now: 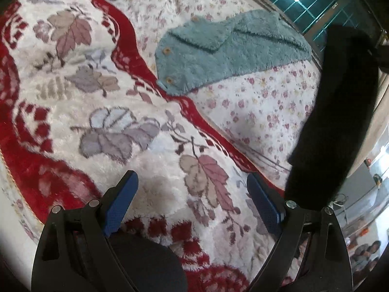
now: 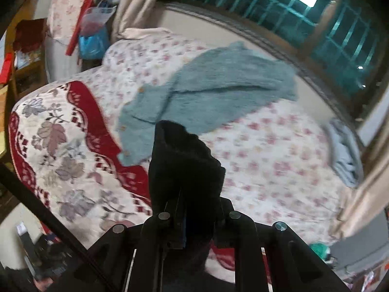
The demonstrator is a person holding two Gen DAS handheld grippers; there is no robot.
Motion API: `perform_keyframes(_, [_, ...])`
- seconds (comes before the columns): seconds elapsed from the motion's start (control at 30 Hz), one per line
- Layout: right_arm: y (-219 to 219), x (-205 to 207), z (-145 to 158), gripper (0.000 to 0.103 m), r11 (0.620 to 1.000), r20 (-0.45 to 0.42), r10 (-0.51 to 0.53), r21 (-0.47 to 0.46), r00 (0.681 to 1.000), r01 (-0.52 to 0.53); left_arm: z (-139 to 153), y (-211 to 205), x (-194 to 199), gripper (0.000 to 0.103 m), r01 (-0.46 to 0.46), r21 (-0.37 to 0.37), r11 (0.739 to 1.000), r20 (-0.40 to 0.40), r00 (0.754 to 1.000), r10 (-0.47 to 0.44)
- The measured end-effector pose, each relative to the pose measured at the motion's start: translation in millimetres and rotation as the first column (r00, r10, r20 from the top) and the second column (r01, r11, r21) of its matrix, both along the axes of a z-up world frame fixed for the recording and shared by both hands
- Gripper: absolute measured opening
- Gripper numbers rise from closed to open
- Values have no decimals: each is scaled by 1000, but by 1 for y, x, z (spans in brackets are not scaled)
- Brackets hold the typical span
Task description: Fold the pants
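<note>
The black pants (image 2: pixel 184 165) hang in a bunch from my right gripper (image 2: pixel 194 221), which is shut on them and holds them above the bed. In the left wrist view the pants (image 1: pixel 338 112) show as a long dark strip hanging at the right, off the bed's surface. My left gripper (image 1: pixel 192 194) is open and empty, with blue pads (image 1: pixel 121 204) wide apart, hovering over the red and white fleece blanket (image 1: pixel 102 112). The pants' lower end is hidden below the frame.
A teal fluffy cardigan (image 1: pixel 226 53) lies spread on the floral sheet (image 1: pixel 262 107) near the window side; it also shows in the right wrist view (image 2: pixel 206 92). A folded grey cloth (image 2: pixel 345 153) lies at the bed's right edge. Cluttered shelves (image 2: pixel 26 56) stand at left.
</note>
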State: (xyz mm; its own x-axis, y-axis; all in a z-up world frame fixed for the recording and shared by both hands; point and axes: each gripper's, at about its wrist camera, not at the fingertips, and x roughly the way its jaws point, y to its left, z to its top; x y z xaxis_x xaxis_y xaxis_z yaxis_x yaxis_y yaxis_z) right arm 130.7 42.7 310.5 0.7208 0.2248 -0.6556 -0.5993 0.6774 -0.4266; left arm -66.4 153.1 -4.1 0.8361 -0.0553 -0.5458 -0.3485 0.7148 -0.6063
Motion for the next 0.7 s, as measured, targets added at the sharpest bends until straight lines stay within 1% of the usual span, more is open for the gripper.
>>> perform_keyframes(0.1, [42,-6,-18,14,997,-30,74,-1,997,-74,0,1,-4,91,-3,-11,1000,10,1000,3])
perform_keyframes(0.23, [85,-20,-37,14,986,-63,163,-17,985,-165,-4,8,-6,91,-13,-48,999,9,1000,14])
perform_keyframes(0.33, [110,-20,-64,14,982,-118,181,-25,976,-185,-7,14,-9,91,-39,-70,997,8,999,40])
perform_keyframes(0.4, [126,-19,-92,14,979,-165,193,-31,967,-201,-8,18,-10,91,-57,-80,995,8,998,58])
perform_keyframes(0.43, [131,-17,-100,14,978,-182,198,-33,963,-207,-8,19,-11,91,-63,-86,994,6,998,64])
perform_keyframes(0.53, [154,-12,-136,14,978,-243,194,-28,950,-207,-9,20,-11,91,-65,-88,994,-3,998,65])
perform_keyframes(0.6, [169,-10,-161,14,979,-299,195,-1,934,-205,-7,19,-13,91,-74,-75,994,2,997,74])
perform_keyframes(0.63, [172,-10,-166,14,979,-321,199,14,926,-206,-6,19,-15,91,-82,-69,994,6,997,82])
perform_keyframes(0.67, [180,-12,-175,14,977,-357,210,33,910,-213,-6,20,-18,91,-91,-67,994,8,996,92])
perform_keyframes(0.7, [187,-16,-184,14,974,-385,221,43,896,-221,-5,23,-25,91,-125,-66,990,13,992,126])
